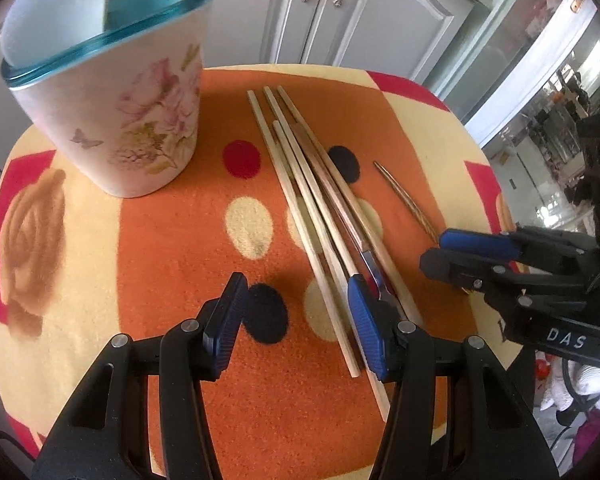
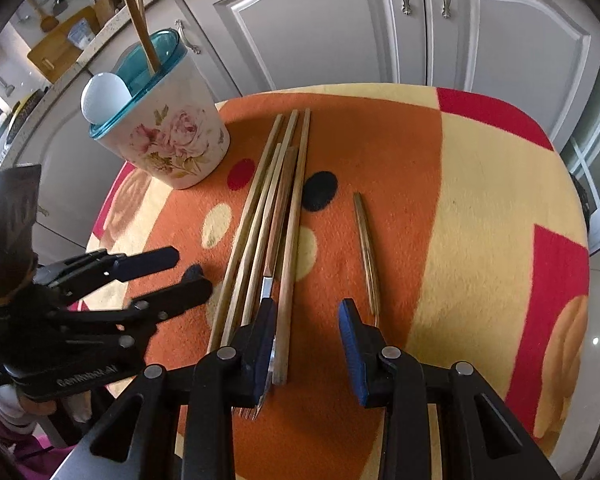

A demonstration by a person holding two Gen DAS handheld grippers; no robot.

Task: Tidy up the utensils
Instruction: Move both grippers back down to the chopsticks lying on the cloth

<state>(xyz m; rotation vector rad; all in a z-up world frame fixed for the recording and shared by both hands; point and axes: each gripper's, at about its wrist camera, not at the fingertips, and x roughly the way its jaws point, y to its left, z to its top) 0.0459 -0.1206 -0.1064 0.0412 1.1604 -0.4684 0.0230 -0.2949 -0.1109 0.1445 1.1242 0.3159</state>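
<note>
Several wooden chopsticks [image 1: 300,184] [image 2: 260,216] lie side by side on the patterned cloth, with a wood-handled metal fork [image 1: 340,216] [image 2: 278,216] among them. A thin gold-coloured utensil [image 1: 406,198] [image 2: 366,248] lies apart to their right. A floral utensil holder [image 1: 112,112] [image 2: 172,136] with a teal rim stands at the back left and holds two wooden sticks and a white ladle. My left gripper [image 1: 296,312] is open and empty, low over the chopsticks' near ends. My right gripper [image 2: 308,344] is open and empty, between the bundle and the gold utensil.
The small round table [image 2: 480,208] is covered with an orange, cream and red cloth. Grey kitchen cabinets [image 2: 340,24] stand behind it. A countertop with boards and utensils is at the far left [image 2: 56,40]. A glass cabinet is at the right [image 1: 540,60].
</note>
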